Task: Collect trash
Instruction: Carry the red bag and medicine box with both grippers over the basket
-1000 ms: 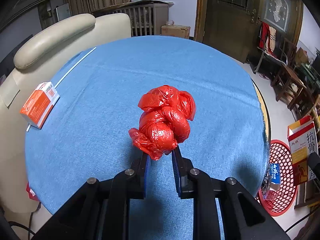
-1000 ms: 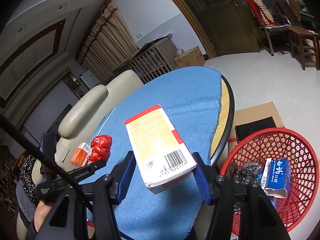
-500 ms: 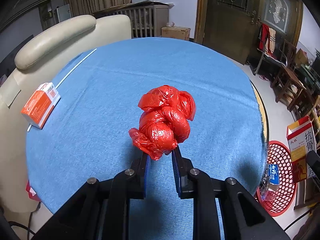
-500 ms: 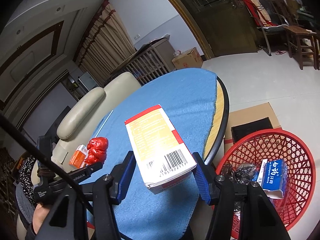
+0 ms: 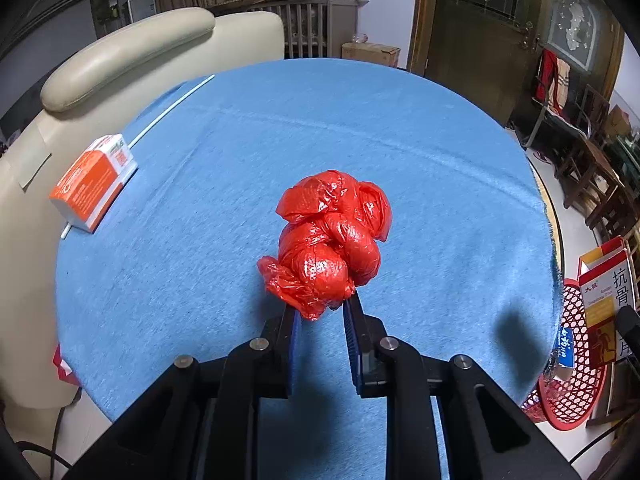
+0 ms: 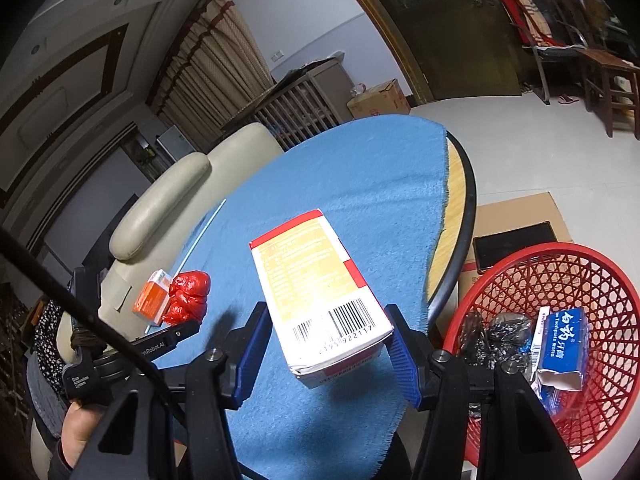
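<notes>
My left gripper [image 5: 320, 312] is shut on a crumpled red plastic bag [image 5: 330, 240] and holds it above the blue-clothed round table [image 5: 400, 152]; the bag also shows in the right wrist view [image 6: 188, 296]. My right gripper [image 6: 326, 340] is shut on a white, red and yellow carton [image 6: 316, 288] with a barcode, held over the table's near edge. The red mesh basket [image 6: 600, 280] stands on the floor to the right, with a blue-and-white box [image 6: 564, 344] and dark wrappers in it. An orange-and-white box [image 5: 94, 182] lies at the table's left edge.
A cream armchair [image 5: 128, 52] stands behind the table on the left. A white stick [image 5: 172, 104] lies along the cloth's far left edge. A flat cardboard box [image 6: 516, 216] lies on the floor behind the basket. Wooden chairs [image 6: 608, 76] and a door stand at the far right.
My right gripper has swung with the carton slightly, so the basket sits closer to the right of it. My left gripper holds the red bag still.
</notes>
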### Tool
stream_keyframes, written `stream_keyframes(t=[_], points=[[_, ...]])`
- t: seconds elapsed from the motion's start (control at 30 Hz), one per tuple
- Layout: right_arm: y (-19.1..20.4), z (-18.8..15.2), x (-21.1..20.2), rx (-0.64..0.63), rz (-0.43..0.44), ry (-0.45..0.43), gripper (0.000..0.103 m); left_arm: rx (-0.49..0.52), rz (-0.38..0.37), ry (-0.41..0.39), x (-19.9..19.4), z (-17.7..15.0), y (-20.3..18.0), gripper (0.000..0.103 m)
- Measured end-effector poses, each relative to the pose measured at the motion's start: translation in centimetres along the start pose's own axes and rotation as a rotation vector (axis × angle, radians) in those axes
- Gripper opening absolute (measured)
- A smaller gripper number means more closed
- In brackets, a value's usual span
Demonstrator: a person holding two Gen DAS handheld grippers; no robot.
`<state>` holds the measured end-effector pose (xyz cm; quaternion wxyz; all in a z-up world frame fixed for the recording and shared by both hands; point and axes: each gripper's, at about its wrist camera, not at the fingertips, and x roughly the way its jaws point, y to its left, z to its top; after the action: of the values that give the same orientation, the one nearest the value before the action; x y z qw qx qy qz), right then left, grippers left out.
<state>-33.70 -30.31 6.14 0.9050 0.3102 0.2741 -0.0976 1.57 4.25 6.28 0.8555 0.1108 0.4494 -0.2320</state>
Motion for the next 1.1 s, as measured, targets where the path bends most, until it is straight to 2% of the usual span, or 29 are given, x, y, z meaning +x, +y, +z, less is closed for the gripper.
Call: stream_keyframes(t=[0.43,0.77,1.1], points=[[1.9,-0.2,0.2,-0.042,0.006,-0.007,0.060,-0.034,0.015,-0.022,-1.9,-1.2,2.0,0.022],[0.2,-0.2,-1.0,-0.008,-0.014,-0.025,0.060,0.004,0.013,-0.024,-2.2,-1.1,0.5,0.022],[-1.8,-0.4,-2.8,0.037,-0.029,-0.062,0.060,0.086,-0.009,-0.042,-3.1,-0.6,-3.1,0.022]])
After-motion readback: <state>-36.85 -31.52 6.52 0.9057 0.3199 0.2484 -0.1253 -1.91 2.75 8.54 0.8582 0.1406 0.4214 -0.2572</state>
